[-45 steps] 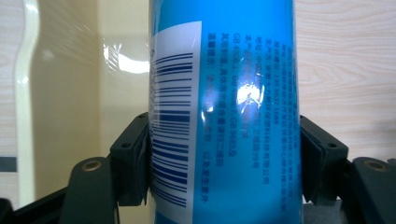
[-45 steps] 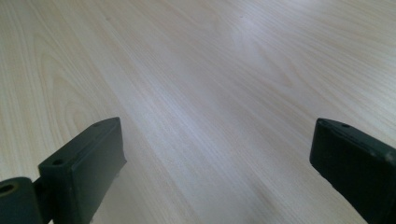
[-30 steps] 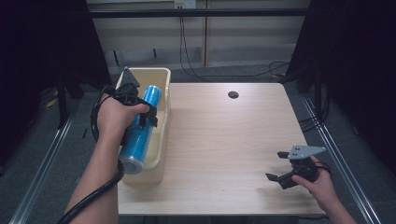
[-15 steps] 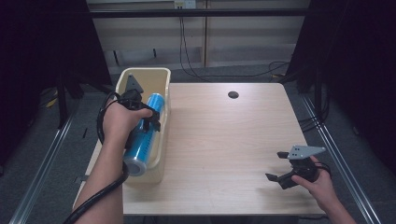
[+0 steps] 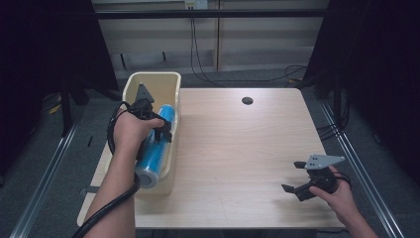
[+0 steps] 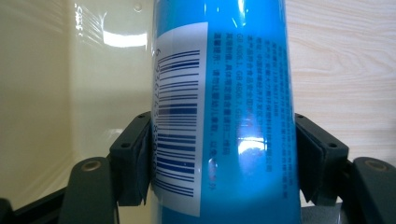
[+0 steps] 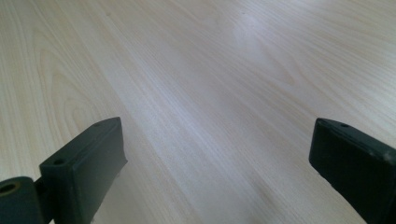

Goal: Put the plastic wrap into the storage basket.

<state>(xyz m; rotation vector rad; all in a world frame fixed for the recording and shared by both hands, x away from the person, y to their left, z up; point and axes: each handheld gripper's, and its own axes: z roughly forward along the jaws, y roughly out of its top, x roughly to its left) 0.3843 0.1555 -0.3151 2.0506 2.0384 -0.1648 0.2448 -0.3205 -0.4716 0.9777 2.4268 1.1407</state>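
A: Where's the glossy blue plastic cylinder bottle [image 5: 156, 145]?

B: Lying lengthwise over the cream plastic rectangular bin [image 5: 174, 83], clamped in the left hand-held gripper [image 5: 151, 130], likely so it can be set down inside.

A: Any writing?

B: A white barcode label [image 6: 180, 121] and fine print too small to read. The right hand-held gripper [image 5: 303, 179] rests spread open, empty, on the pale wooden bench [image 5: 237, 148].

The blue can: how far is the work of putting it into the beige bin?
Done: the left gripper is clamped on the blue can, which lies low inside the beige bin. In hand: lowering it. Left: opening the jaws and withdrawing. The right gripper rests open over the table.
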